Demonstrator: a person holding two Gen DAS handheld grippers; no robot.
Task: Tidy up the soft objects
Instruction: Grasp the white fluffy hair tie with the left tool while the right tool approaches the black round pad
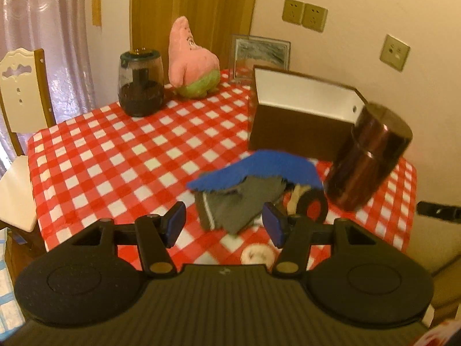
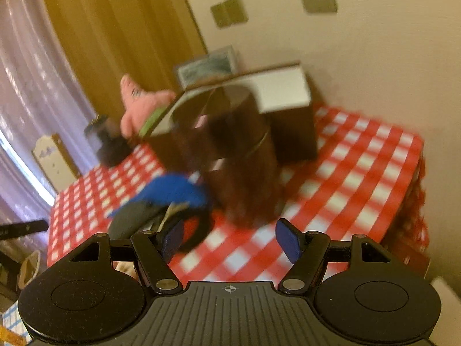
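A pile of soft things lies on the red-checked tablecloth [image 1: 115, 155]: a blue cloth [image 1: 259, 170] over a grey cloth [image 1: 239, 204], with a black ring [image 1: 312, 206] beside it. My left gripper [image 1: 226, 222] is open, just in front of the grey cloth, holding nothing. A pink star plush [image 1: 191, 60] stands at the table's far side. A brown open box [image 1: 299, 106] with white inside stands behind the pile. In the blurred right wrist view my right gripper [image 2: 230, 240] is open and empty, near the blue cloth [image 2: 170, 193] and a dark brown canister [image 2: 239, 155].
A dark jar [image 1: 141, 83] stands left of the plush. The brown canister [image 1: 368, 155] stands right of the pile. A picture frame [image 1: 259, 52] leans on the wall. A white chair [image 1: 20, 109] is at the table's left edge. A small white round object [image 1: 256, 255] lies near the front edge.
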